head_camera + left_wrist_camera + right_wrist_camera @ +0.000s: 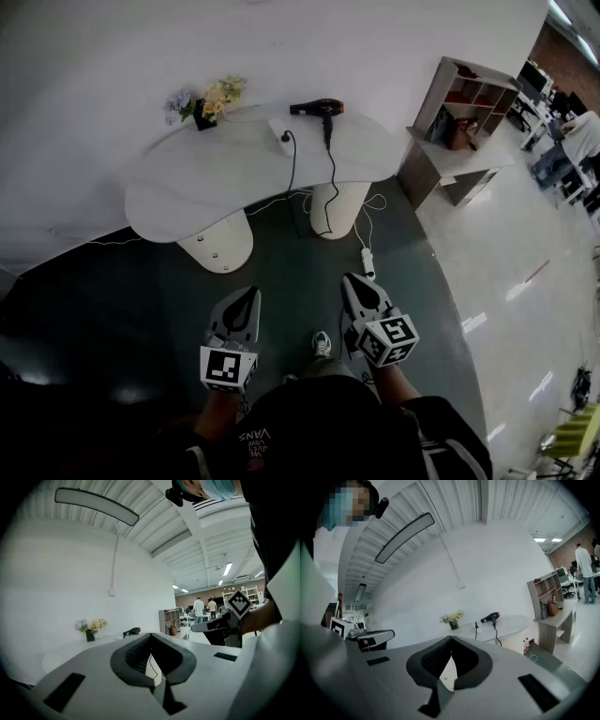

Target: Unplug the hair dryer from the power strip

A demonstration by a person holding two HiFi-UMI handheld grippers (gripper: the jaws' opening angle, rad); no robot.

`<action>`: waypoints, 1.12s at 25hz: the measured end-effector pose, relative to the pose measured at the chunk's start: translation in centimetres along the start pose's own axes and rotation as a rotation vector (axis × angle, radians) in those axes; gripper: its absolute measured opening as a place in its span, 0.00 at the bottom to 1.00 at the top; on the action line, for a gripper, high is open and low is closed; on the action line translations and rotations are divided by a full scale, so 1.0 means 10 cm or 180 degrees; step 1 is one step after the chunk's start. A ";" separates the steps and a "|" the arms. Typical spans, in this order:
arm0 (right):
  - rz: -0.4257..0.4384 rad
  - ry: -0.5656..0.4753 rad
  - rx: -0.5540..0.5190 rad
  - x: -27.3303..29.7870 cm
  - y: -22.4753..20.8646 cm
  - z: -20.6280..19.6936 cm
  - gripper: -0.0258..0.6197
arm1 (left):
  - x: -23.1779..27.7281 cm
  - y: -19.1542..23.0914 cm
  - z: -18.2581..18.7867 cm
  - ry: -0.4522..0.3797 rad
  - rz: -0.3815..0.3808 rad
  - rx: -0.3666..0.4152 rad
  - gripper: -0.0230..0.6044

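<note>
A curved white tabletop (187, 178) on two rounded pedestals (217, 246) stands against a plain white wall (281, 47). Dark floor (122, 309) lies before it. To its right stands an open shelf unit (466, 101) on glossy pale floor (525, 319). Above hangs a long ceiling lamp (96, 506).

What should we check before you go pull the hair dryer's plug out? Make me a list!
1. Black hair dryer lying on the white curved table: ok.
2. Black plug seated in the white power strip on the table: ok.
3. That plug's cord leads to the dryer: cannot tell.
4. Left gripper and right gripper empty: ok.
5. Jaws open for grabbing: not ok, both are shut.
6. Grippers close to the plug: not ok, both are far from the table, over the dark floor.
</note>
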State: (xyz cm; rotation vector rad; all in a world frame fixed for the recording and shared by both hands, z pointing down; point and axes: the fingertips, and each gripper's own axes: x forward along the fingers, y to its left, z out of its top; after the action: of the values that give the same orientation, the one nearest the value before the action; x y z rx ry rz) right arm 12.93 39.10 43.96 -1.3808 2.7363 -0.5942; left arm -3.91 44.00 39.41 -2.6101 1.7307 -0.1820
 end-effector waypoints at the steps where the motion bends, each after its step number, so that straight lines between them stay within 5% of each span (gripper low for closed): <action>1: -0.0002 0.0008 -0.0015 0.05 -0.05 0.01 0.10 | 0.07 0.01 -0.03 0.0038 0.0015 0.0002 0.07; 18: 0.0373 0.0160 0.0002 1.00 -1.06 0.22 0.11 | 1.48 0.19 -0.21 0.0109 0.0283 0.0021 0.07; 28: 0.0334 0.0141 0.0110 1.73 -1.41 0.47 0.11 | 2.26 0.64 -0.27 0.0187 0.0211 -0.0067 0.07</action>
State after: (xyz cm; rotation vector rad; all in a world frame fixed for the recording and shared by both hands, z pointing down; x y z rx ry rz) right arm 14.11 16.54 47.05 -1.2226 2.7974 -0.6701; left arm -1.32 20.92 43.83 -2.5828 1.8443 -0.2434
